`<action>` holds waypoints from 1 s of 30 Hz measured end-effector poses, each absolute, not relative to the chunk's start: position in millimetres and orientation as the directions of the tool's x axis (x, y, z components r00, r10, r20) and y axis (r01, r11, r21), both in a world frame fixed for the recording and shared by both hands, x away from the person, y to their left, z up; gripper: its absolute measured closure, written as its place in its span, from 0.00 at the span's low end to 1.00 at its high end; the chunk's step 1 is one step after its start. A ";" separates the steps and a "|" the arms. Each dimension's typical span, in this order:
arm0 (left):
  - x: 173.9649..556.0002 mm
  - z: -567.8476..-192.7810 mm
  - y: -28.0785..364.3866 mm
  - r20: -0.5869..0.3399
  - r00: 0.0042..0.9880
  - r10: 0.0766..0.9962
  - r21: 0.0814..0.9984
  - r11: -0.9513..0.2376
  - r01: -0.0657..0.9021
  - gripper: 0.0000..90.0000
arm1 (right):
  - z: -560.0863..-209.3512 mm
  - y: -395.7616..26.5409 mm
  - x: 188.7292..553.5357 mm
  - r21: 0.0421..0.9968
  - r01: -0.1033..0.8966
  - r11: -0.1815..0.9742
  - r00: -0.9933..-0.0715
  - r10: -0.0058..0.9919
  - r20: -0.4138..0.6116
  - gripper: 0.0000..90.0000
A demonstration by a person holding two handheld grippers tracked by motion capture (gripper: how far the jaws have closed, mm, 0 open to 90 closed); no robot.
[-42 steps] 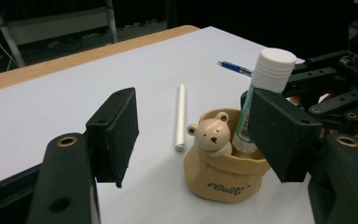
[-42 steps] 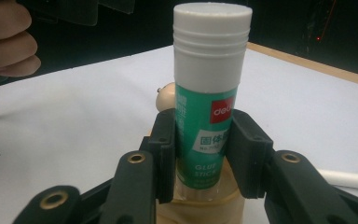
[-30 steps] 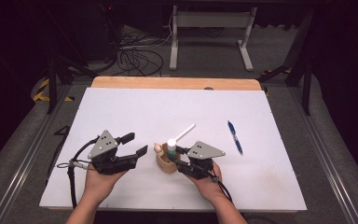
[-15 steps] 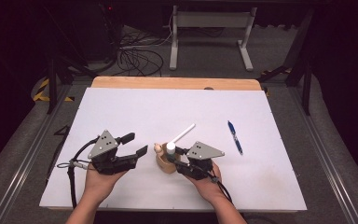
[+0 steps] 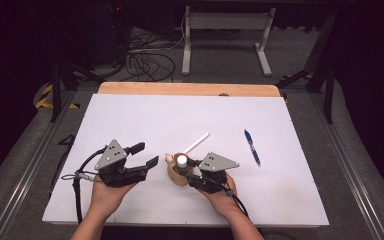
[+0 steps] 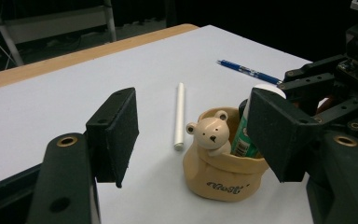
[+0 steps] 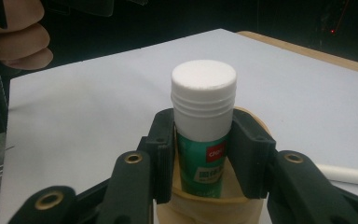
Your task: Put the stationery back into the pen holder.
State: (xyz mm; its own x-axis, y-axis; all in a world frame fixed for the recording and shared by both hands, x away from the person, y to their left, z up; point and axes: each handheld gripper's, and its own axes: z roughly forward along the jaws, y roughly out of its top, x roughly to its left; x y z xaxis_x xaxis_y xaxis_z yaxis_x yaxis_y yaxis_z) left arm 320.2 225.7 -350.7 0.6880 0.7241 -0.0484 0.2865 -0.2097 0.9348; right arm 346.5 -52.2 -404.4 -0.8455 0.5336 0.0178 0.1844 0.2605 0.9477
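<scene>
A green glue stick with a white cap (image 7: 204,107) stands upright in a beige bear-shaped holder (image 6: 223,179). My right gripper (image 7: 204,154) is shut on the stick, with a pad pressed against each side just below the cap. In the high view the holder (image 5: 176,177) sits near the table's front, with the right gripper (image 5: 182,167) reaching in from its right. My left gripper (image 5: 147,154) stands open to the left of the holder, apart from it, with nothing between its pads. In the left gripper view its jaws frame the holder from a short way off.
A white pen (image 5: 196,143) lies just behind the holder, and a blue pen (image 5: 251,147) lies farther right on the white table sheet (image 5: 130,115). Beyond the table's wooden far edge (image 5: 190,89) are cables and a metal stand on the floor.
</scene>
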 end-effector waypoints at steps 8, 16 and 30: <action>320.6 -350.9 225.9 -0.044 0.687 0.725 0.934 -0.214 0.286 0.39 | -403.3 -52.9 346.4 0.950 0.183 0.252 -0.850 0.526 0.024 0.70; 321.3 -351.8 225.7 -0.048 0.684 0.728 0.933 -0.212 0.291 0.38 | -402.2 -54.1 346.7 0.953 0.187 0.239 -0.850 0.526 0.035 0.61; 326.6 -356.6 223.8 -0.019 0.670 0.742 0.927 -0.237 0.289 0.38 | -391.3 -64.4 344.3 0.973 0.159 0.167 -0.860 0.508 0.053 0.39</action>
